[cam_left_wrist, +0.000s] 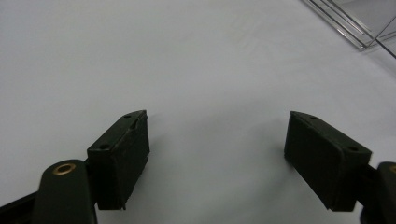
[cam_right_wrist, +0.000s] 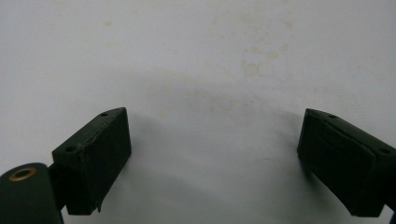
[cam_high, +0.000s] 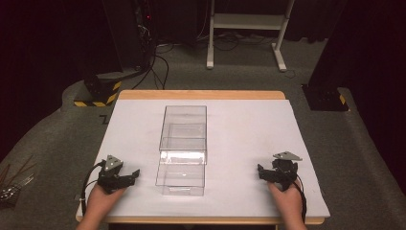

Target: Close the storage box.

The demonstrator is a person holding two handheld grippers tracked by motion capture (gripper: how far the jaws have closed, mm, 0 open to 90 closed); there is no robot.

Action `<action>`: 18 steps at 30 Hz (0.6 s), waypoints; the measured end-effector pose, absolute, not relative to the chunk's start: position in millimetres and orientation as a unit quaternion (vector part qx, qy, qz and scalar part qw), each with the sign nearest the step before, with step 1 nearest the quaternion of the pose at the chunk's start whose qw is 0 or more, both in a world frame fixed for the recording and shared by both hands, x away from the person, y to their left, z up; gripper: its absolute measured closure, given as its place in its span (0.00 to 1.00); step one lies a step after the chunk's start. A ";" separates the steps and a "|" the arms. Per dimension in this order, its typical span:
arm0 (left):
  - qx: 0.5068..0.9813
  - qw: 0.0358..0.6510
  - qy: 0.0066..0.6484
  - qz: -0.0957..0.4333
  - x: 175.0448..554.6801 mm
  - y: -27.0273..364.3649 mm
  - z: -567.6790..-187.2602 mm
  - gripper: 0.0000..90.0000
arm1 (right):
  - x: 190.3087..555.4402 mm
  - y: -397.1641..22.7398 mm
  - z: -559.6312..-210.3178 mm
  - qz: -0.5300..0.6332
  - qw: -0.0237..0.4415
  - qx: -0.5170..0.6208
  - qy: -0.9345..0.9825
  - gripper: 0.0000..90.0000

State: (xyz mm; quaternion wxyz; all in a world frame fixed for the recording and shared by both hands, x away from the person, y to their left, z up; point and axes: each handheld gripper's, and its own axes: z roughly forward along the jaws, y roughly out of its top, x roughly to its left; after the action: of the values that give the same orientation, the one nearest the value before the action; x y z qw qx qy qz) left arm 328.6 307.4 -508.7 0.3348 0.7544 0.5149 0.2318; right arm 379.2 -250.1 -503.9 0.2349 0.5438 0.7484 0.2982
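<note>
Two clear plastic boxes lie in a row down the middle of the white table cover (cam_high: pixel 239 124): a larger one (cam_high: pixel 184 127) farther off and a smaller one (cam_high: pixel 181 178) nearer the front edge. My left gripper (cam_high: pixel 134 175) rests on the cover left of the near box, jaws apart with nothing between them (cam_left_wrist: pixel 217 144). A corner of a clear box (cam_left_wrist: pixel 359 23) shows at the upper right of the left gripper view. My right gripper (cam_high: pixel 262 171) rests right of the boxes, open over bare, faintly stained cover (cam_right_wrist: pixel 212 149).
The table has a wooden rim (cam_high: pixel 201 94) at the back. Beyond it on the grey floor are black cables (cam_high: pixel 158 62), a white frame stand (cam_high: pixel 246 28) and yellow-and-black striped bases (cam_high: pixel 98 93). Some thin tools (cam_high: pixel 12 184) lie on the floor at far left.
</note>
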 end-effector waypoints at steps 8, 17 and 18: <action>0.753 0.333 0.516 0.236 328.2 307.0 -509.0 0.25 | 379.4 -250.8 -504.0 0.301 0.231 0.544 0.748 0.10; 0.752 0.333 0.518 0.235 328.2 306.7 -508.7 0.25 | 378.2 -249.6 -503.4 0.300 0.238 0.536 0.752 0.13; 0.752 0.333 0.518 0.235 328.1 306.7 -508.6 0.25 | 378.4 -249.8 -503.6 0.301 0.238 0.537 0.752 0.13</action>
State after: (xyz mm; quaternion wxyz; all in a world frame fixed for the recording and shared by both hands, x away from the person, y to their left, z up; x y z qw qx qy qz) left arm 328.1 306.7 -508.6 0.3327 0.7520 0.5184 0.2346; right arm 378.4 -249.8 -503.6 0.2376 0.5368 0.7517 0.3006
